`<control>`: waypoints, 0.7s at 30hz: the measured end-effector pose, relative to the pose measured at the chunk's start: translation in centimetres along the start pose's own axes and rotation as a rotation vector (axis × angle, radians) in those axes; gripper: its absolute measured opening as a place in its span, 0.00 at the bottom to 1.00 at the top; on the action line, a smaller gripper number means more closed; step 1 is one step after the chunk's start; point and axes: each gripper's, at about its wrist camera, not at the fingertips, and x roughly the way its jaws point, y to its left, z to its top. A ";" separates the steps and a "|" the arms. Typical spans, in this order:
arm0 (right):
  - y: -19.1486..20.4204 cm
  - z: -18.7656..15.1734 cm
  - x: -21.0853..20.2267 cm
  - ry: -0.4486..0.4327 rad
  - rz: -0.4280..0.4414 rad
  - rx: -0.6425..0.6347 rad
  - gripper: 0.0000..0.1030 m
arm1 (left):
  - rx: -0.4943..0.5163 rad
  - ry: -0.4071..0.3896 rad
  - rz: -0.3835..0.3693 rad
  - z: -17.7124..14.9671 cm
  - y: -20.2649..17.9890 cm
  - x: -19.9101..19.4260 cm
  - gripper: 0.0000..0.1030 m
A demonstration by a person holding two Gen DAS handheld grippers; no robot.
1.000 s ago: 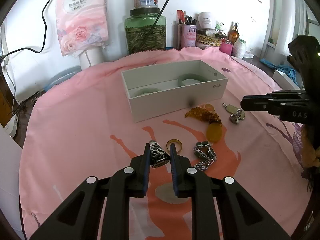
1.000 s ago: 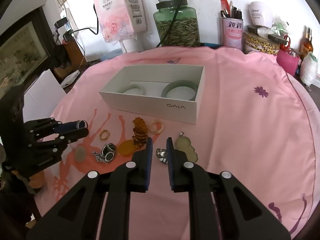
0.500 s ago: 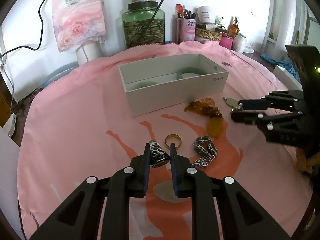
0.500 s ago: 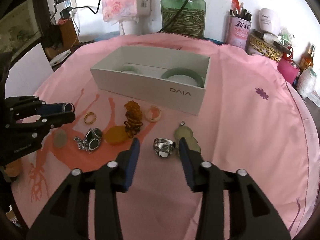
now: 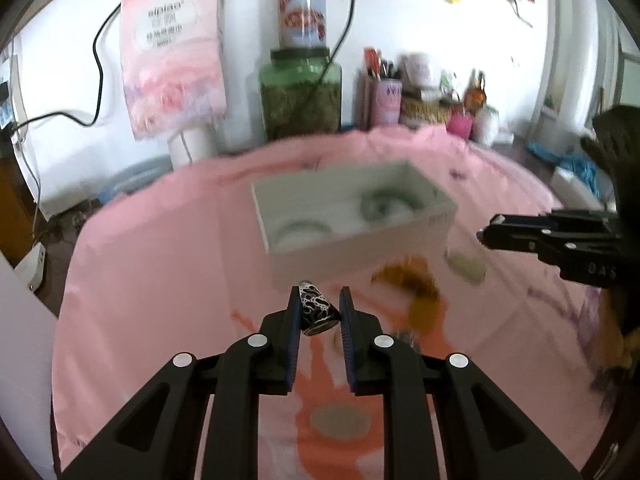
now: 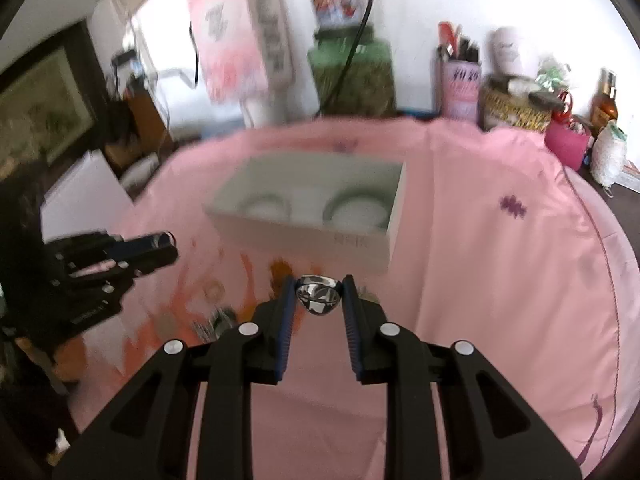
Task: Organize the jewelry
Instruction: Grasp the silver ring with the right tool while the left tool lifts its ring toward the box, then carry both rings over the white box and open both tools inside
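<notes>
A black-and-silver patterned ring (image 5: 317, 309) is clamped between the narrow jaws of the left gripper (image 5: 320, 312), clear of the pink cloth (image 5: 160, 280). A polished silver ring (image 6: 318, 298) is pinched between the right gripper's (image 6: 318, 300) jaws. The open white box (image 6: 360, 242), with two green bangles (image 6: 356, 210) inside, lies ahead of both jaws.

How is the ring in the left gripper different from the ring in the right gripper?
The ring in the left gripper is dark with a pale, swirling pattern; the ring in the right gripper is plain polished silver that mirrors the light. The patterned ring looks like a tall, tapering band, while the silver ring shows a rounded, bulging face. Both are held clamped between shut jaws, clear of the pink cloth, short of the white box.
</notes>
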 end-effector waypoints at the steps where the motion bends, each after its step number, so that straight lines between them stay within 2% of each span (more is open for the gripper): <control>1: 0.1 0.7 -0.2 -0.012 -0.006 0.001 0.22 | -0.006 -0.011 0.002 1.0 0.0 -0.1 0.18; 5: 0.1 4.1 0.6 -0.023 -0.004 0.025 0.22 | -0.005 -0.045 0.037 4.1 -0.5 0.5 0.18; 9: -0.5 5.7 4.0 0.010 -0.020 0.052 0.22 | -0.039 -0.032 0.047 5.9 -0.1 2.9 0.18; 15: -1.8 5.5 9.3 0.077 -0.073 0.074 0.22 | -0.097 0.035 0.044 5.9 1.6 7.2 0.18; 21: -1.8 5.3 10.1 0.063 -0.076 0.042 0.25 | -0.102 0.057 0.033 5.4 2.3 8.4 0.18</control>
